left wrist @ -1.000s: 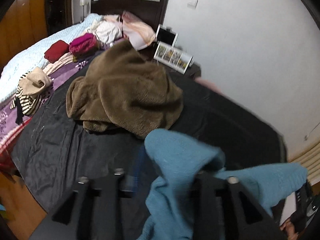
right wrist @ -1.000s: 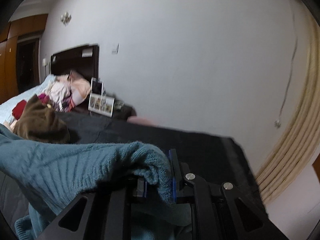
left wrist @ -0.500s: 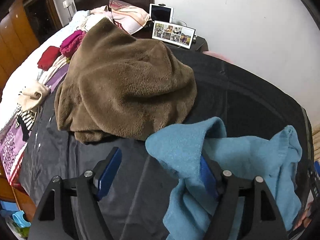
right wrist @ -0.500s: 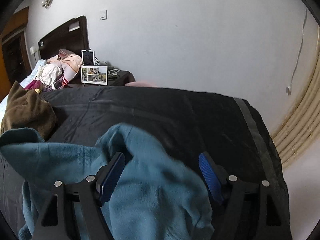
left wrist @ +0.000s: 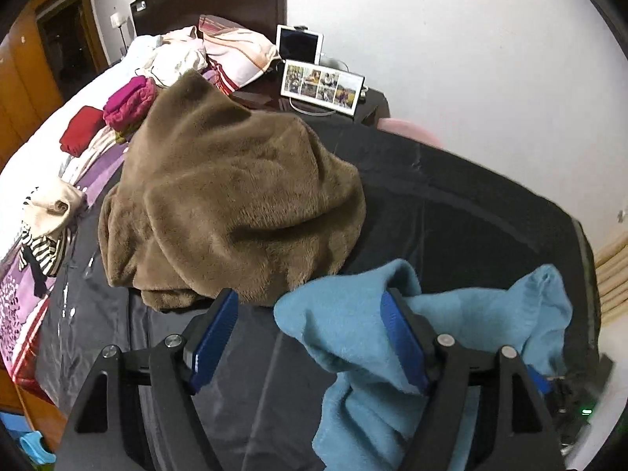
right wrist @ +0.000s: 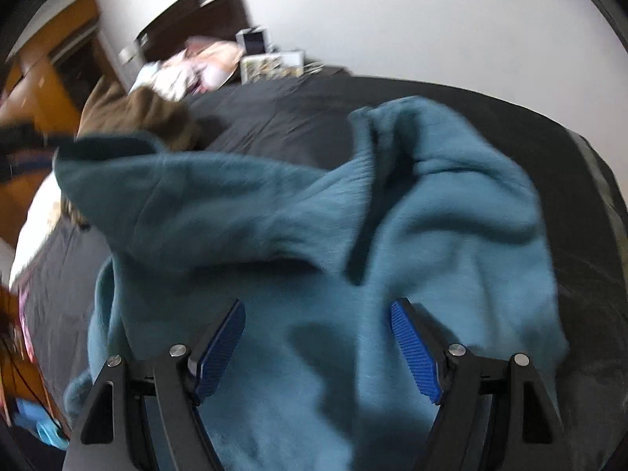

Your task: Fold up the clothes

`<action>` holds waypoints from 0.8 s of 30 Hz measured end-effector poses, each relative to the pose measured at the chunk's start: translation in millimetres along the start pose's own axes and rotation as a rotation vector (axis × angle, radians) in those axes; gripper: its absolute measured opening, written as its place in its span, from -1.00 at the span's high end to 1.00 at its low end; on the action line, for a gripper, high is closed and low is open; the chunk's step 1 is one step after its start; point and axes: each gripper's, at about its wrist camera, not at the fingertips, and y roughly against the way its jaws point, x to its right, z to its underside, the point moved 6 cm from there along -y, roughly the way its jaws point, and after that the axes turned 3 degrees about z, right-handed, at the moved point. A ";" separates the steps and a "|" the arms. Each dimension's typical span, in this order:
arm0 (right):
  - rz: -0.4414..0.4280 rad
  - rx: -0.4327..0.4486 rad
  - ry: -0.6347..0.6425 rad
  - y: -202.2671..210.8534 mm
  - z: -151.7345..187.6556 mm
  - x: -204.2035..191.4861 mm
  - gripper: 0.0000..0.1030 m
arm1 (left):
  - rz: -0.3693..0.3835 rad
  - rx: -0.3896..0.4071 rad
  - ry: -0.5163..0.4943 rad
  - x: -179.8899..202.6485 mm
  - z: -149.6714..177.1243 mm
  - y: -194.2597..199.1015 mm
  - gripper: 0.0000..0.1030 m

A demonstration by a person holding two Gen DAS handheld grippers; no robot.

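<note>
A teal knit garment (left wrist: 463, 337) lies crumpled on the black-covered surface (left wrist: 471, 212). My left gripper (left wrist: 310, 333) is open; a fold of the teal cloth drapes over its right finger (left wrist: 404, 349). In the right wrist view the teal garment (right wrist: 314, 235) lies in a heap under and ahead of my right gripper (right wrist: 318, 341), which is open and holds nothing. A brown fleece garment (left wrist: 231, 200) lies bunched beyond the teal one and also shows in the right wrist view (right wrist: 137, 117).
A bed at the left carries folded red (left wrist: 80, 133) and magenta (left wrist: 129, 104) clothes, a striped piece (left wrist: 43, 243) and pillows (left wrist: 235, 53). A photo frame (left wrist: 322, 88) and tablet (left wrist: 300, 47) stand on a dark nightstand by the white wall.
Both grippers were shut on the teal garment, lifting it. They have opened and dropped it onto the black surface. The right gripper has swung over the heap.
</note>
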 end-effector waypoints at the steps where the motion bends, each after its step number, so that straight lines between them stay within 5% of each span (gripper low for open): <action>1: -0.002 -0.010 0.009 -6.3 -1.1 -3.8 -0.52 | -0.001 0.006 -0.006 -0.7 -0.7 2.3 -0.52; 6: 0.002 -0.030 0.033 -32.9 -16.9 -12.1 -0.52 | -0.009 0.034 -0.035 -3.9 -4.0 13.7 -0.52; 12: 0.042 0.048 0.003 -42.6 -75.1 0.9 -0.52 | 0.005 0.025 -0.089 0.1 5.5 8.2 -0.52; 24: -0.042 0.145 -0.100 -53.4 -151.8 16.0 -0.52 | 0.106 0.133 -0.551 95.2 16.2 7.5 -0.52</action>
